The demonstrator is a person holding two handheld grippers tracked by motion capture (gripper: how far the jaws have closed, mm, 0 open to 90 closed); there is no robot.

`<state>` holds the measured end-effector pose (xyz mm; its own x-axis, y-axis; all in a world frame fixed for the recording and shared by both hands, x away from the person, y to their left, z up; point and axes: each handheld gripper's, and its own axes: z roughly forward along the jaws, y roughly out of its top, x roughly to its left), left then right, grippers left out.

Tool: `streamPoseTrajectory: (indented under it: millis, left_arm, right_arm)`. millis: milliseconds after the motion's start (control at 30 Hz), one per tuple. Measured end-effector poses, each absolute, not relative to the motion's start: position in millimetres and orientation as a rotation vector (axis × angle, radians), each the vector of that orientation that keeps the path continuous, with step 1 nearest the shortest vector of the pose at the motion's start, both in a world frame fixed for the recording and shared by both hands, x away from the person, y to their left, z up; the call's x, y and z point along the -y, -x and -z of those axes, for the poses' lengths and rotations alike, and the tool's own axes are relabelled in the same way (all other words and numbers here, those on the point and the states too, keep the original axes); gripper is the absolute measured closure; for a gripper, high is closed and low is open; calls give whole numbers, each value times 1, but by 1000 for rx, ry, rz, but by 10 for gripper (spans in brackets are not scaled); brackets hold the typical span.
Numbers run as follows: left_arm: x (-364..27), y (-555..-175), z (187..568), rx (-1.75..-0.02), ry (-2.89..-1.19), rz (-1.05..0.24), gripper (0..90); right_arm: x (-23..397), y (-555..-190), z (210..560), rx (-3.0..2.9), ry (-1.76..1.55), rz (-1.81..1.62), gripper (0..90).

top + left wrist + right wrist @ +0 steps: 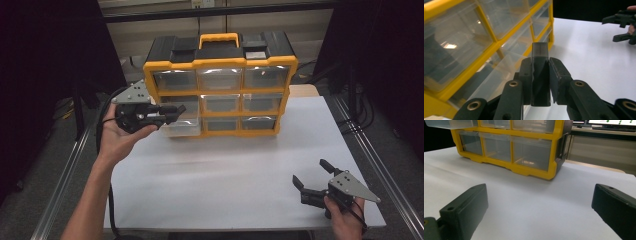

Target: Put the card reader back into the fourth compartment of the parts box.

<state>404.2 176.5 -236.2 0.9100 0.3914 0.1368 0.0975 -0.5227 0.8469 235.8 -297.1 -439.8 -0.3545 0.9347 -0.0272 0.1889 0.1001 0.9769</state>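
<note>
Yellow organizer (220, 65) stands beside left tool (176, 111).

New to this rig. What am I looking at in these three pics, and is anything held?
No robot: a person holds a two-jaw tool in each hand. One camera looks down from above; one more rides on each tool, looking along its fingers. On the white table stands a yellow organizer with clear drawers; the bottom-left drawer is pulled out. The left gripper is shut on a small dark block beside that drawer. The right gripper rests open near the table's front right corner, holding nothing.
</note>
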Motion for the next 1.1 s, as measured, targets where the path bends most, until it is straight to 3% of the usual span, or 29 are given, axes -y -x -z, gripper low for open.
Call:
streamPoseTrajectory:
  millis: [567,1100]
  left_arm:
    - [-170,-424,222,-381,-2187,-409,738]
    - [-158,-448,235,-420,-2317,-375,738]
  right_arm:
    - [297,-236,439,-1654,-1120,-1311,6]
    - [296,-236,440,-1670,-1119,-1313,7]
